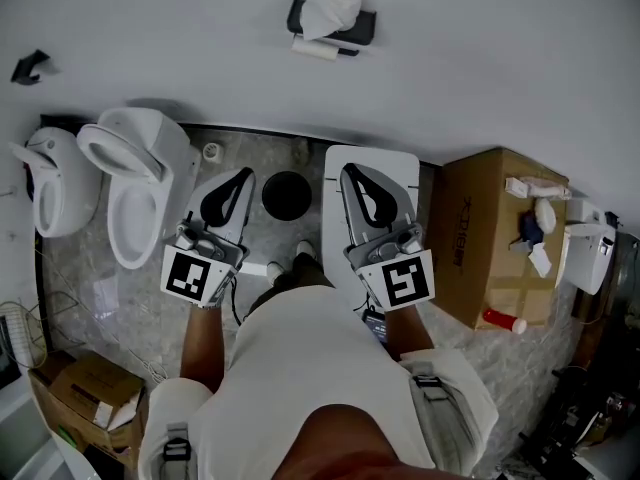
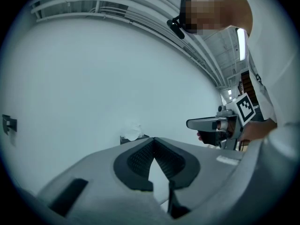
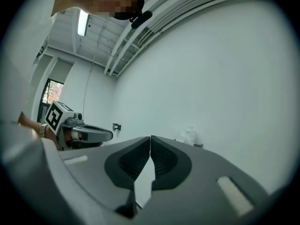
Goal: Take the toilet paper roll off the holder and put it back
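Note:
The white toilet paper roll (image 1: 335,8) sits on its black wall holder (image 1: 362,24) high on the white wall, with a loose sheet hanging in front. Both grippers are held level well short of it, side by side. My left gripper (image 1: 241,176) is shut with nothing between its jaws, and so is my right gripper (image 1: 352,172). The roll (image 2: 131,130) shows small and far off just past the closed left gripper (image 2: 153,139). In the right gripper view the roll (image 3: 190,136) lies to the right of the closed right gripper (image 3: 150,138).
A white toilet (image 1: 135,183) and a white bin (image 1: 55,178) stand at the left. A black round object (image 1: 287,195) lies on the floor between the grippers, and a white box (image 1: 402,166) under the right one. A cardboard box (image 1: 500,238) stands to the right.

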Demonstrator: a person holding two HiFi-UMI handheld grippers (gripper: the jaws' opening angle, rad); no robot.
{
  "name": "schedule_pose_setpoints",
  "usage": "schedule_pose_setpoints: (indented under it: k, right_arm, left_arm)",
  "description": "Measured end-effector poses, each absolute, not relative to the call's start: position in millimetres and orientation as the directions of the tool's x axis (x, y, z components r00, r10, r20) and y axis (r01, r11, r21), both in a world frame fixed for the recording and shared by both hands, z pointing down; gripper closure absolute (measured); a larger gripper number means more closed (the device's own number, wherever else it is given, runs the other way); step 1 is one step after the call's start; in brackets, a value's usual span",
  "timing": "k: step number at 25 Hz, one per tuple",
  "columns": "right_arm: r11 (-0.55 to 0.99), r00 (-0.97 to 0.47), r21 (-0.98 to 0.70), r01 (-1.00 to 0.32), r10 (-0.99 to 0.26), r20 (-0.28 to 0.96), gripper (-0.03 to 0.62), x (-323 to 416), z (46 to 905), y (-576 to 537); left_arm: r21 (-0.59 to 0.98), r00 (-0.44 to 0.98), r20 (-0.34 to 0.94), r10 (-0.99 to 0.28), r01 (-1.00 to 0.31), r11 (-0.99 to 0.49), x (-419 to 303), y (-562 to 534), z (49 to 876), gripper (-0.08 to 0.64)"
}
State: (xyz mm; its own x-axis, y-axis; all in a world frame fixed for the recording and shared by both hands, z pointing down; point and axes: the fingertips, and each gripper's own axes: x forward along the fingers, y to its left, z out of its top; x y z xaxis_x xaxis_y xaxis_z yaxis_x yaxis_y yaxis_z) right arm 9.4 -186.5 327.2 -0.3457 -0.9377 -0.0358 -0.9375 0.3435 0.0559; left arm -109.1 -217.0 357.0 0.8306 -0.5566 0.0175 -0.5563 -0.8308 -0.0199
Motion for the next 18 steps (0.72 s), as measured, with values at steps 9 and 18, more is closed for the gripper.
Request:
schedule_pose_setpoints:
  k: [9,18]
  right_arm:
    - [0.406,-0.409,0.055,-0.912,-0.910,-0.063,0.595,-20.9,323.6,-184.1]
    - [0.443,-0.445,0.052,-0.895,-0.895,-0.019,0.595,-29.9,329.1,-183.2]
  left_arm:
    - [-0.016,0.830,-0.002,-0.558,-0.558,-0.830,-120.6,-208.1,350.9,0.563]
    - [-0.006,0.829,-0.016,-0.560,-0.560,-0.829,-122.6,-203.3,347.7,0.563]
